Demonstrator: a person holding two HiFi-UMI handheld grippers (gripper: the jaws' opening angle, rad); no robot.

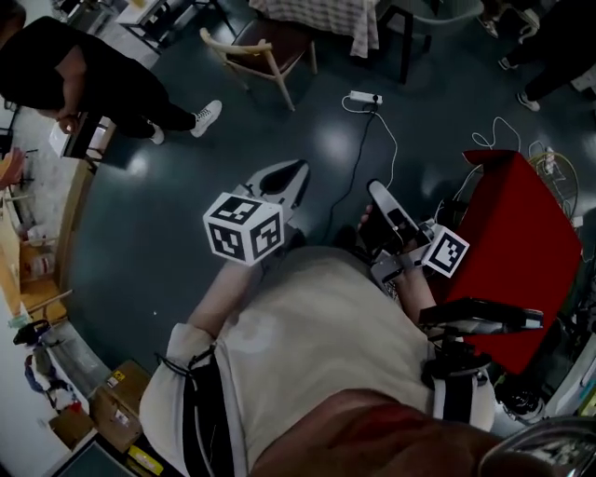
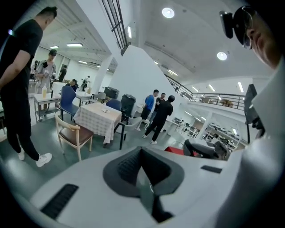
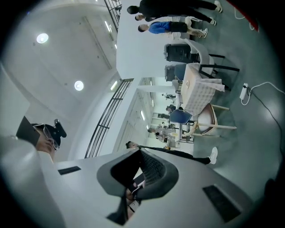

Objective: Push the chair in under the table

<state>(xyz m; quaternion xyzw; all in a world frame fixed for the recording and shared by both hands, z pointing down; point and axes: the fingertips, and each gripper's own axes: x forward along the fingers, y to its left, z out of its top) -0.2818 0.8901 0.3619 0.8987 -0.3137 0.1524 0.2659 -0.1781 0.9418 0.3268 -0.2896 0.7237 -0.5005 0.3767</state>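
A wooden chair (image 1: 264, 48) with a dark seat stands pulled out from a table (image 1: 328, 17) under a checked cloth, far across the dark floor. In the left gripper view the chair (image 2: 72, 133) is at the left, beside the table (image 2: 98, 117). The right gripper view is rolled sideways and shows the chair (image 3: 212, 120) and the table (image 3: 200, 91) at the right. My left gripper (image 1: 299, 169) and right gripper (image 1: 374, 190) are held close to my body, both shut and empty, well short of the chair. The shut left gripper (image 2: 141, 153) and right gripper (image 3: 140, 153) have nothing between them.
A person in black (image 1: 93, 79) stands at the upper left beside a wooden bench (image 1: 56, 233). A white power strip (image 1: 366, 98) and its cable lie on the floor between me and the table. A red box (image 1: 521, 233) sits at my right. More people stand beyond the table (image 2: 160, 116).
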